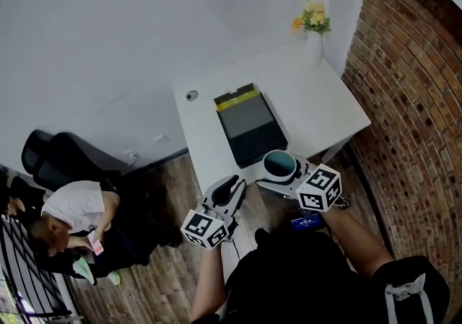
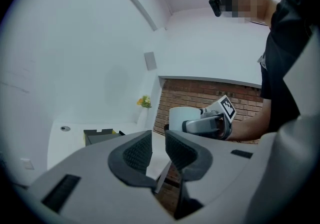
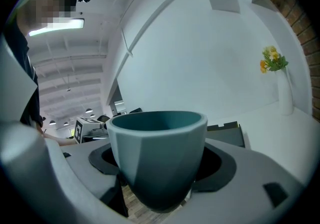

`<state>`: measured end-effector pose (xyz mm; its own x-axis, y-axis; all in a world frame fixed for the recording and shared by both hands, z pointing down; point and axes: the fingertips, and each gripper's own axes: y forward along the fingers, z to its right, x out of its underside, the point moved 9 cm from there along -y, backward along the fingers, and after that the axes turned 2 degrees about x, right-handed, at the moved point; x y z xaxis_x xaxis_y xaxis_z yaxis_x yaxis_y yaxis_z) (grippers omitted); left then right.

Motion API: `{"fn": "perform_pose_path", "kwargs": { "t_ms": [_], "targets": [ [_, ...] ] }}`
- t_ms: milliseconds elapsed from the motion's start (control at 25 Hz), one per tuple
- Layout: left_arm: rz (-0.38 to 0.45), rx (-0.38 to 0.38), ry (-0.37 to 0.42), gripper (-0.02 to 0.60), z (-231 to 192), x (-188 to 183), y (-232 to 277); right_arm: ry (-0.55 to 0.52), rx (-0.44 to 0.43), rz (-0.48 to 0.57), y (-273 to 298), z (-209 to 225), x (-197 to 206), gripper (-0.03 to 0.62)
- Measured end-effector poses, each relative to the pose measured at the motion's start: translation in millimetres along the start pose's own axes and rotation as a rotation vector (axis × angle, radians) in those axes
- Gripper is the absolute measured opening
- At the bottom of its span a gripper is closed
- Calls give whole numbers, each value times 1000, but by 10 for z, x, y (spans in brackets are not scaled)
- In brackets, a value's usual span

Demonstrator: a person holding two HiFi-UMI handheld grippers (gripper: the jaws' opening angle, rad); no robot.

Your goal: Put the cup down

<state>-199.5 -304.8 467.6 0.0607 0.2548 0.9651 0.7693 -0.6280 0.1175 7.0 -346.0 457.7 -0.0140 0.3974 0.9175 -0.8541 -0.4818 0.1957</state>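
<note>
A teal cup (image 1: 280,165) sits upright between the jaws of my right gripper (image 1: 284,175), which is shut on its lower body. The cup hangs in the air over the near edge of the white table (image 1: 303,88). In the right gripper view the cup (image 3: 157,153) fills the centre, and the right gripper (image 3: 160,170) clamps it from both sides. My left gripper (image 1: 234,187) hovers to the left, off the table's near edge. Only a narrow slit separates its jaws, with nothing between them. From the left gripper (image 2: 158,150) view the cup (image 2: 181,118) shows ahead to the right.
A black open box (image 1: 249,128) lies mid-table just beyond the cup. A vase of yellow flowers (image 1: 312,27) stands at the far right corner. A brick wall (image 1: 411,99) runs along the right. At the lower left are a seated person (image 1: 72,214) and a black chair (image 1: 50,153).
</note>
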Motion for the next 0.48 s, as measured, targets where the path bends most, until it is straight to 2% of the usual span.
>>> {"fn": "perform_pose_path", "kwargs": {
  "t_ms": [480],
  "targets": [
    [3, 42, -16, 74, -13, 13, 56, 15, 7, 2, 8, -19, 10, 393]
  ]
}}
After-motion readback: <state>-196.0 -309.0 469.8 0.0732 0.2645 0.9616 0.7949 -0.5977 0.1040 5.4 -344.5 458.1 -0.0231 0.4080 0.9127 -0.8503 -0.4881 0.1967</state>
